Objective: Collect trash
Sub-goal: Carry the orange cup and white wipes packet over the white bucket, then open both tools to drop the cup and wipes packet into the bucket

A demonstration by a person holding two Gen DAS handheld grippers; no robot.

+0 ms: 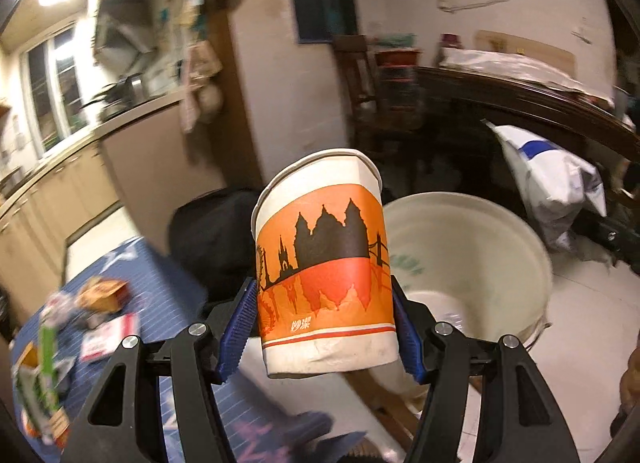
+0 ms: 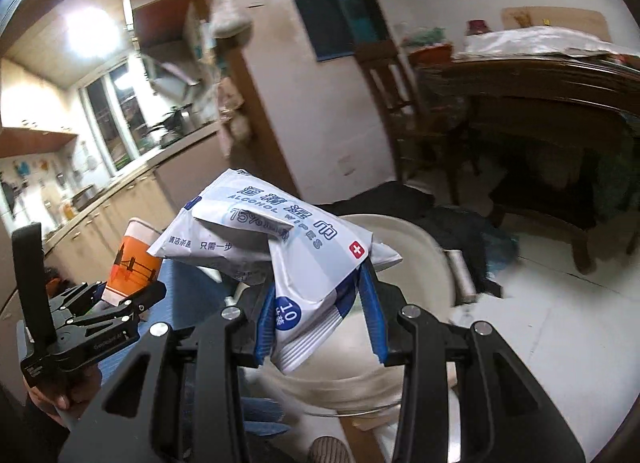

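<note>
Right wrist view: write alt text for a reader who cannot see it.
The right gripper holds a crumpled white-and-blue alcohol wipes packet in its blue jaws above a large white bucket. At left, the left gripper carries an orange-and-white paper cup. Behind is a blurred kitchen counter and dark wooden furniture.

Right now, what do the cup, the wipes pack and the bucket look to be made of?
Cup: paper, matte printed wall, rolled rim, scuffed white base.
Wipes pack: thin plastic film, slightly glossy, creased and folded where the right gripper pinches it.
Bucket: probably moulded plastic, smooth off-white wall; blur leaves it open.
</note>
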